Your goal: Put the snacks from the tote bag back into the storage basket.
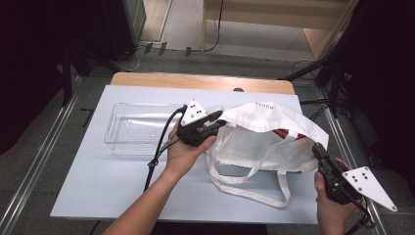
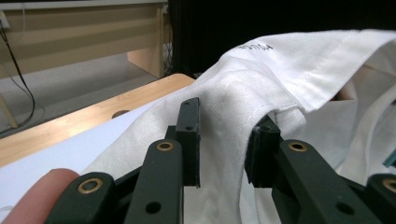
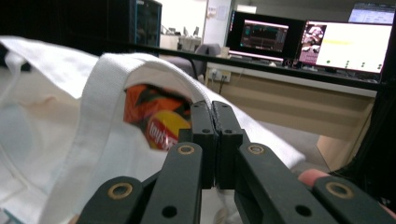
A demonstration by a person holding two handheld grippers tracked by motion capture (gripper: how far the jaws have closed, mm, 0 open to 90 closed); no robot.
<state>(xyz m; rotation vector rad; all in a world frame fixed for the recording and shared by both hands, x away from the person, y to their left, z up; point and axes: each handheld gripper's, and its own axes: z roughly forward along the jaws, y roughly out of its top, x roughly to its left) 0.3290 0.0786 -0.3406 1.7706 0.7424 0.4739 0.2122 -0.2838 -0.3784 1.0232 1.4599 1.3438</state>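
I see white cloth bag [image 1: 264,134] on table [image 1: 98,176], mouth lifted open between my two tools. Left gripper [image 1: 215,121] at bag's left rim: fold of cloth bunched between its jaws, pads part-way apart (true clamp or loose, cannot tell). Right gripper [image 1: 318,151] at bag's right edge, jaws pressed flat together, bag rim just beyond tips; no cloth visible between them. Chip packet [image 3: 156,122] inside bag, ahead of right tool. Clear tray [image 1: 139,128] behind left tool.
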